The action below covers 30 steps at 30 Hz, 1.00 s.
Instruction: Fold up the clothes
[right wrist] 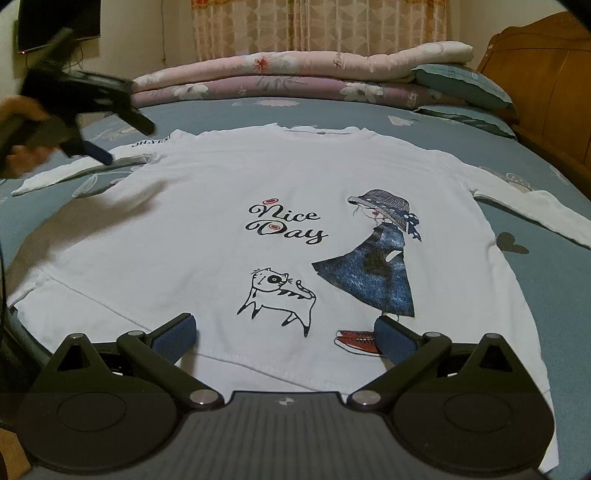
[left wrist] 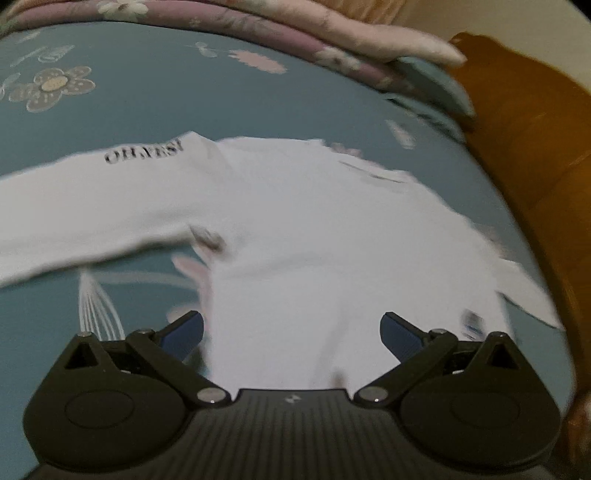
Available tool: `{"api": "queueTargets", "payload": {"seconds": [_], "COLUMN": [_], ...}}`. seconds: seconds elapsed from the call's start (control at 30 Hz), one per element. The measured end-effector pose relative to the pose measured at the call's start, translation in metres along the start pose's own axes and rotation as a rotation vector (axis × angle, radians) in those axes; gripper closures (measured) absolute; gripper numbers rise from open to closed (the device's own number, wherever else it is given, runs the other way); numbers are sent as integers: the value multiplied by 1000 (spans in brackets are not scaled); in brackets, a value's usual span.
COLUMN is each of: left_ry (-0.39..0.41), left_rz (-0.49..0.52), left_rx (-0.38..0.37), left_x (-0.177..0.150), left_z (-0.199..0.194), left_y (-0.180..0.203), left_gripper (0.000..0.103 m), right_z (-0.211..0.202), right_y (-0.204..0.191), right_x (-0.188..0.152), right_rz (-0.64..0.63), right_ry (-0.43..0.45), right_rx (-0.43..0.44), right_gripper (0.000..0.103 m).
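A white long-sleeved shirt point(right wrist: 207, 206) lies flat and face up on the bed, printed with "Nice Day", a cat and a girl in a blue dress. My right gripper point(right wrist: 284, 328) hovers open over its near hem with nothing between the fingers. My left gripper point(right wrist: 125, 142), held in a hand point(right wrist: 20, 110), is open and blurred above the shirt's left shoulder and sleeve. In the left wrist view the shirt point(left wrist: 314, 229) is blurred. Its sleeve marked "OH YES!" point(left wrist: 144, 153) stretches left, and the left gripper point(left wrist: 291, 328) stands open above the fabric.
The teal flowered bedsheet point(right wrist: 535, 280) surrounds the shirt. Folded quilts point(right wrist: 295, 74) and teal pillows point(right wrist: 461, 85) are stacked at the far end. A wooden headboard point(right wrist: 546, 74) rises at the right. Curtains point(right wrist: 314, 26) hang behind.
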<state>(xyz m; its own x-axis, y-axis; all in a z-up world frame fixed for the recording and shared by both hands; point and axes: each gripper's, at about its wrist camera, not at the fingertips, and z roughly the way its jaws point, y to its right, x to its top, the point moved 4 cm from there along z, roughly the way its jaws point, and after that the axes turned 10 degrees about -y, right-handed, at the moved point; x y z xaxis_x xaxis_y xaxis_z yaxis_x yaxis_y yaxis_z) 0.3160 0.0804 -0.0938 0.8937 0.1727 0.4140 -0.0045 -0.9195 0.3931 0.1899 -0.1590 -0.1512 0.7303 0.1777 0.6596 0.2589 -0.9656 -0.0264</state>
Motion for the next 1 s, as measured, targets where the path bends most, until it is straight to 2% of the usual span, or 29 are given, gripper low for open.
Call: {"api": "queueTargets", "payload": {"seconds": [0.07,0.17,0.3,0.37,0.5,0.57,0.7,0.83,1.0], "left_ry": [-10,-44,-92,-62,-94,-90,-61,-84,-74], "left_rz": [13,25,-42,-49,-68,-67,-46,-4,-4], "left_rx": [-61,-86,-31,-47,-27,-2,-78,-98,-92], "left_x": [-23,-50,-85,-97,-120,-125,-129,-131,-152], "left_z": [-10,-6,4,-2,-21,-29,-38,-16,-10], "left_y": [7,15,-4,-9,-14,-11,4,21,24], "left_gripper": [2,2,2,1,1,1,1,1,1], "right_z": [0,1,1,1,1,2,1,1,0], "right_y": [-1,-1,-1,-1,0,0,0,0,0], "right_x": [0,-1,-1,-1,-1,0,-1,-2,-1], "right_rz": [-1,0,6,8,9,9,8,5,7], "right_ry": [4,8,10,10,12,11,12,12,6], "right_rx": [-3,-6,-9,-10,-12,-13,-14,-16,-17], "right_gripper": [0,0,0,0,0,0,0,0,0]}}
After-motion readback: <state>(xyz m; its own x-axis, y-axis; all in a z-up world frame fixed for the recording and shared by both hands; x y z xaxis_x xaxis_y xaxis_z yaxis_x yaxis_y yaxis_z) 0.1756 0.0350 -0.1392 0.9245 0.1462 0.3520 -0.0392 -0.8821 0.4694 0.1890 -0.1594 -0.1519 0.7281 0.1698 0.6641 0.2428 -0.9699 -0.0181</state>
